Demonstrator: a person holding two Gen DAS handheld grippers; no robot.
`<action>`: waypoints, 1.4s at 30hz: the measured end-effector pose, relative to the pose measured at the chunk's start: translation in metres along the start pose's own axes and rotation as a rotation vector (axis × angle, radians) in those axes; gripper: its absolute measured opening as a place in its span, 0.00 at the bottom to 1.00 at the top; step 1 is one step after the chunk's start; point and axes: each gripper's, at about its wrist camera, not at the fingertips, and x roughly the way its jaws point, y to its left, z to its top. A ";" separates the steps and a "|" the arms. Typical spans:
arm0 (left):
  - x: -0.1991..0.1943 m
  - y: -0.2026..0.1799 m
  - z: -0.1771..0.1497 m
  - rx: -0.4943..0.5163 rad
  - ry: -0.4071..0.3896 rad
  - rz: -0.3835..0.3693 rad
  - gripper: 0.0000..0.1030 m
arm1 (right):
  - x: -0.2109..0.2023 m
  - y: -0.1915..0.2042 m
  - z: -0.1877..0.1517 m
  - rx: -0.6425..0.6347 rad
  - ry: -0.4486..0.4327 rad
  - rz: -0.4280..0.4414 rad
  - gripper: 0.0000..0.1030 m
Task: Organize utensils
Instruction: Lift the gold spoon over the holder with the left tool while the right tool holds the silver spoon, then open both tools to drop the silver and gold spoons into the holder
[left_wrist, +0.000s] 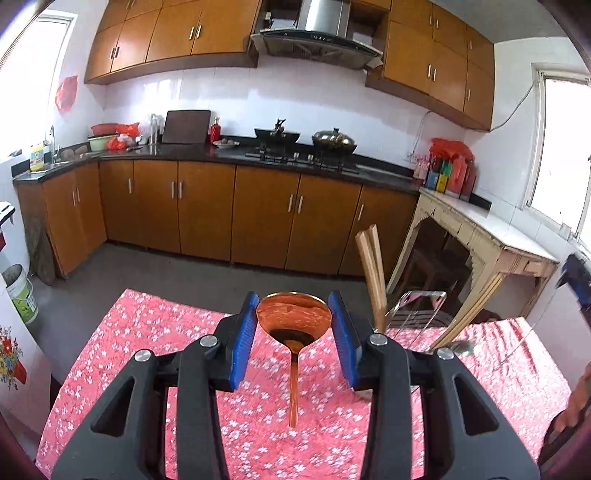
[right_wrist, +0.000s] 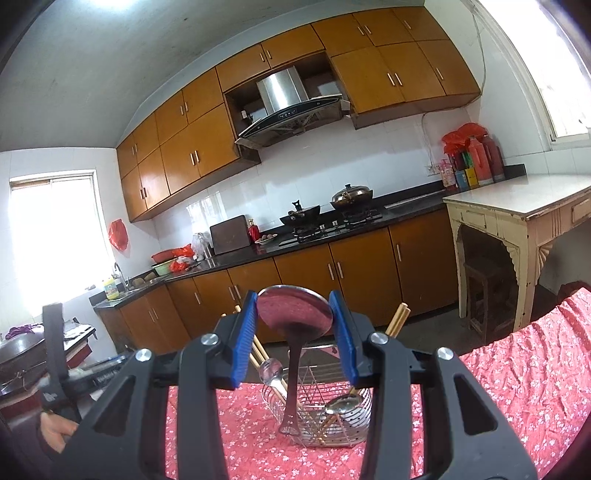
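Left gripper (left_wrist: 292, 319): a copper-toned spoon (left_wrist: 292, 325) is clamped by its bowl between the blue pads, handle hanging down toward the flowered cloth on the desk (left_wrist: 147, 332). Jaws closed only as far as the bowl's width.

Right gripper (right_wrist: 294, 317): a darker, steel-looking spoon (right_wrist: 294, 314) is pinched the same way, bowl between the pads, handle dangling toward the wire caddy (right_wrist: 347, 417) below and just beyond the jaws.

Caddy contents: chopsticks (right_wrist: 397, 319) leaning out to the right of the jaws, a further spoon (right_wrist: 341, 404) lying inside, and another utensil at its left rim, kind unclear.

Handling, judged: both spoons are taken to be light, rigid and smooth. A polished, curved bowl offers poor purchase, so swinging or slipping is considered likely. The flat handle would be the surer grip. Little fragility is expected.
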 end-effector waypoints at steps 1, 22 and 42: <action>-0.002 -0.003 0.005 0.003 -0.009 -0.004 0.39 | 0.000 0.001 -0.001 -0.003 -0.001 0.000 0.38; 0.006 -0.097 0.085 0.012 -0.080 -0.084 0.39 | 0.086 -0.007 0.013 -0.037 0.048 -0.108 0.38; 0.100 -0.122 0.019 0.035 0.158 -0.069 0.39 | 0.137 -0.042 -0.044 0.030 0.187 -0.144 0.59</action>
